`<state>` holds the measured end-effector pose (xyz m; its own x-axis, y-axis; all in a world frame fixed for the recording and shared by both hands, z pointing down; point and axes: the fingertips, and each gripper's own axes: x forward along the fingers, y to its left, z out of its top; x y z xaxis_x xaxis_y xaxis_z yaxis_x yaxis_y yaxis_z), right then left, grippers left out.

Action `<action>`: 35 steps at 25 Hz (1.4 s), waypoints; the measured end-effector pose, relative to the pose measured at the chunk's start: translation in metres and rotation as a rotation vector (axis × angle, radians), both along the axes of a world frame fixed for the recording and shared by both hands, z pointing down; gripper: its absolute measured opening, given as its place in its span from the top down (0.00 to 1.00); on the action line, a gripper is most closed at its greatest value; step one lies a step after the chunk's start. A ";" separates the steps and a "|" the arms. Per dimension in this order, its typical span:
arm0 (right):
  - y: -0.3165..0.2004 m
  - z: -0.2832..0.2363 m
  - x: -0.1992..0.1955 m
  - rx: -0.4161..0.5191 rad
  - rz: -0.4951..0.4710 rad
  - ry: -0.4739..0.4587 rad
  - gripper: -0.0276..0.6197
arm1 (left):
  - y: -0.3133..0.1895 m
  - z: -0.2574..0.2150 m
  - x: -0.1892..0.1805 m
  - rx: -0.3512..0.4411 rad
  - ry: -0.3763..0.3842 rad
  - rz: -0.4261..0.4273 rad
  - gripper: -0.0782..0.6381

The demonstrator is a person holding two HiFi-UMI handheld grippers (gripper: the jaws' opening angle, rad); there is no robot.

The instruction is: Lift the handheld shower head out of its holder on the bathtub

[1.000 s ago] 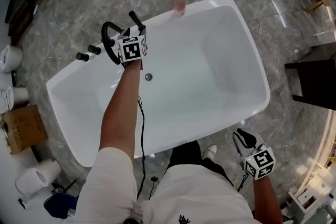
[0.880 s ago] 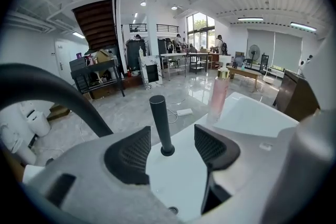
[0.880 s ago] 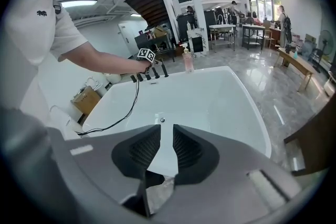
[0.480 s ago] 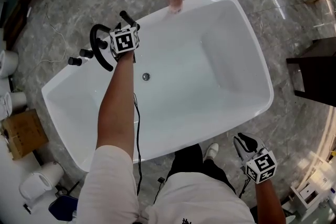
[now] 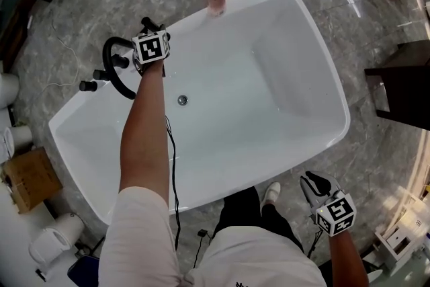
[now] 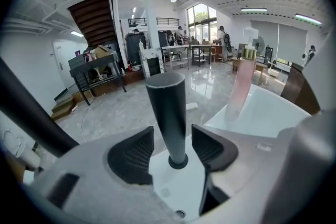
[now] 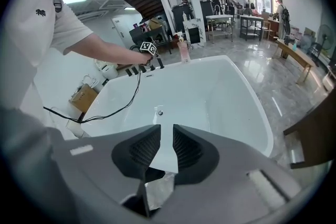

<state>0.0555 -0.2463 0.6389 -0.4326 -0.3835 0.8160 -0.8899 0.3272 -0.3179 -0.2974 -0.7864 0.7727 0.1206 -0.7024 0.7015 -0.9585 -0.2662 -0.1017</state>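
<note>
Left gripper [image 6: 173, 149]: the jaws stand wide on either side of the shower head [image 6: 167, 113] and have just been closing on it. The pads seem not yet to press on it.
Shower head: a dark round stick, upright between the left jaws. Its foot sits in the holder [image 6: 178, 161] on the bathtub [image 6: 262, 113] rim, just below the pads.
Right gripper [image 7: 167, 147]: the jaws are narrow with nothing between them, well apart from the holder, and only the tub basin shows beyond them.
Risk, slipping: the stick looks smooth and round, so a weak or low grip may let it slide when lifted.
Risk, jamming: the jaws point slantwise down, so a pull along them instead of straight up may wedge the foot in the holder.
Risk, bottle: the pink bottle [image 6: 242, 86] stands beyond the right-hand jaw, and a swing to that side may knock it.
</note>
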 end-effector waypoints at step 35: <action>0.028 -0.029 -0.021 0.094 -0.009 -0.048 0.83 | 0.045 -0.092 0.009 0.094 0.042 0.000 0.70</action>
